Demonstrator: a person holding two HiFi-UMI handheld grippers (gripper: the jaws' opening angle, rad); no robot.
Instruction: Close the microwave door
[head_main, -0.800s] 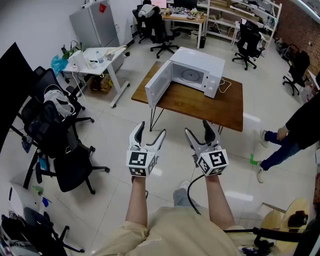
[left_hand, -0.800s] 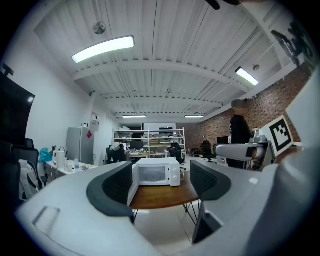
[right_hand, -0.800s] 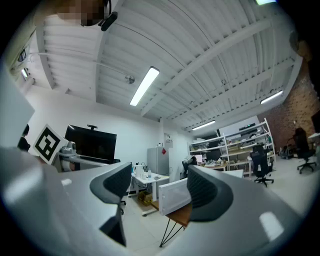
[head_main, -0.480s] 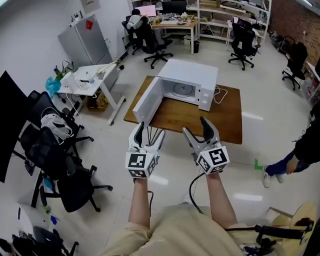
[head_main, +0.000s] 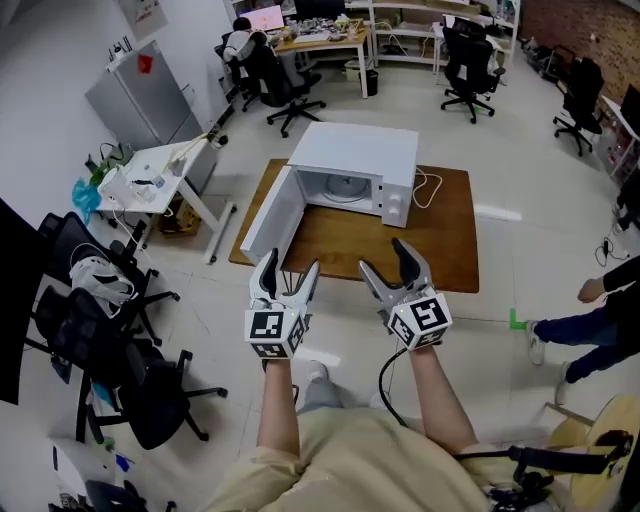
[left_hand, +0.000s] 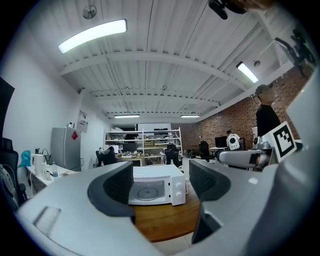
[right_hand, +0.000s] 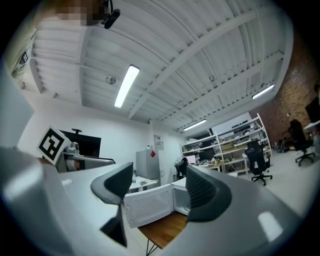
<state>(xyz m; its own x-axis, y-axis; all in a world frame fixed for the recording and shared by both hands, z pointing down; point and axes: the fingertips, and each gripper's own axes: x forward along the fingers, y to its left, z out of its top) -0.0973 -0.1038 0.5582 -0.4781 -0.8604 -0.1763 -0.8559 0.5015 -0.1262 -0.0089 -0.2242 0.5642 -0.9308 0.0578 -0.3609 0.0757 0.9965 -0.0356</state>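
Change: the wooden counter (head_main: 440, 250) and the microwave (head_main: 355, 160) lie nearer to both grippers than a moment ago (the person has walked toward them); the door stands as wide open as before.
Left gripper (head_main: 290, 265): in the air, short of the counter's near edge; jaws spread wide with nothing between them, only the far-off microwave showing through the gap.
Right gripper (head_main: 385, 258): just beside the left one, also in the air; jaws apart and empty.
Counter: bare wood at its near side, with the microwave on its far part.
Door (head_main: 265, 215): swung fully out on the microwave's left, over the counter's left edge, apart from both grippers.
Microwave: white, with the cavity and turntable exposed.
Done: by my reading, only the approach.
Left: the whole closing, that is, reaching the door and swinging it round until it shuts against the front.
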